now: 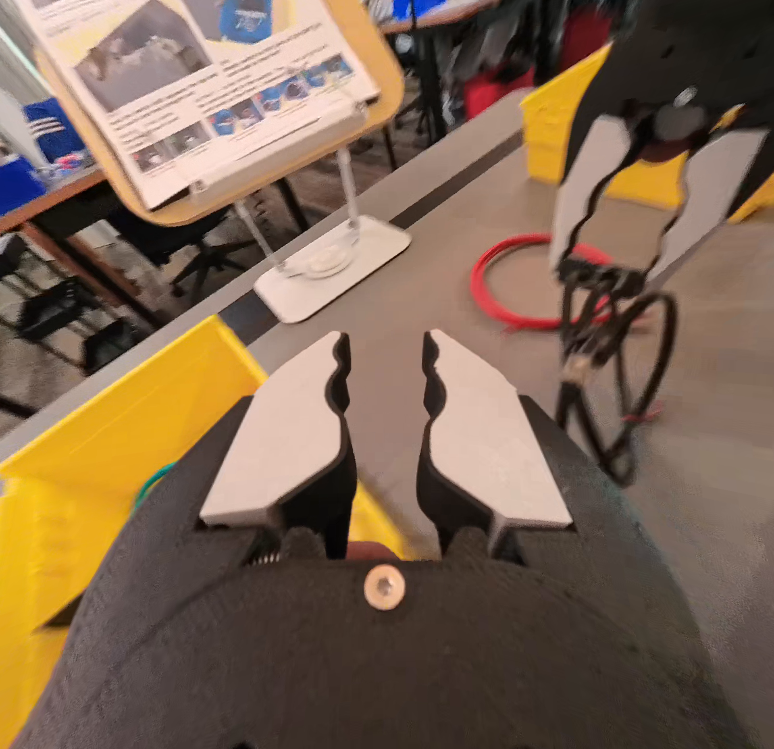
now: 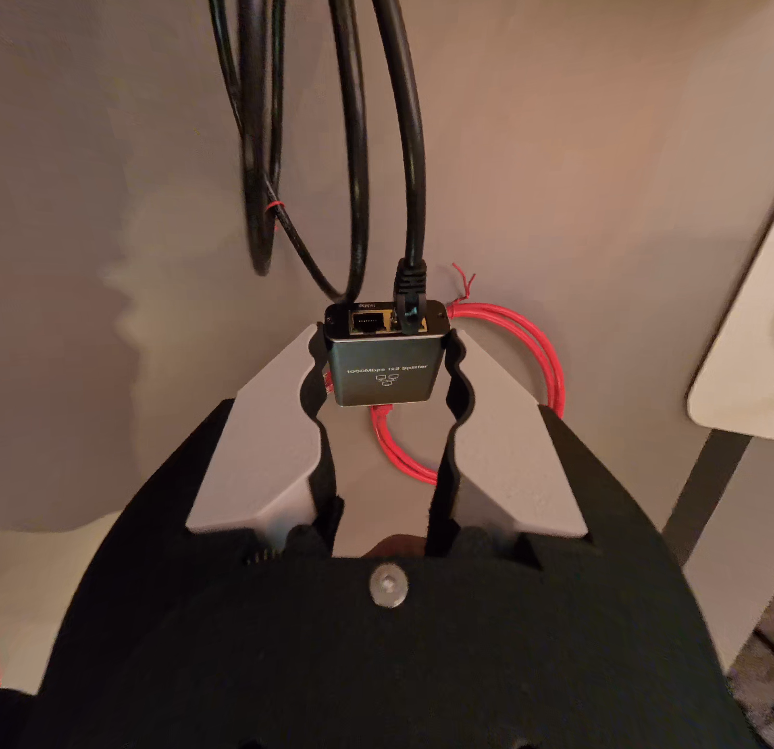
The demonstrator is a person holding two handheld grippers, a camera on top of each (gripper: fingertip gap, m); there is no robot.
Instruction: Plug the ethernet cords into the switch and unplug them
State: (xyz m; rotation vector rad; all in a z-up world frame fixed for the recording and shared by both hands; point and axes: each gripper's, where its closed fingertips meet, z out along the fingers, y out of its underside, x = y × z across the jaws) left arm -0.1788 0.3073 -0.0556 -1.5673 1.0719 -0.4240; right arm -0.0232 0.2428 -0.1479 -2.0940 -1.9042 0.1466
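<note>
My right gripper (image 2: 385, 339) is shut on the switch (image 2: 383, 368), a small grey metal box, and grips its two sides. A black ethernet cord (image 2: 412, 184) is plugged into the switch's right port by its plug (image 2: 411, 297). The left port (image 2: 367, 322) is empty. A red ethernet cord (image 2: 540, 352) lies coiled behind and below the switch. A red plug (image 2: 381, 411) shows at the switch's near end; I cannot tell if it is seated. My left gripper (image 1: 385, 343) is open and empty above the grey table (image 1: 439, 243). It sees the right gripper (image 1: 607, 270) holding the switch, with the black cord (image 1: 653, 352) hanging in loops.
A yellow bin (image 1: 125, 414) holding a green cord (image 1: 155, 481) sits under my left gripper. Another yellow bin (image 1: 557, 113) stands at the far right. A document stand with a white base (image 1: 335, 264) stands at the table's far edge. The red coil (image 1: 494, 264) lies on the table. Left tips to right tips: about 20 cm.
</note>
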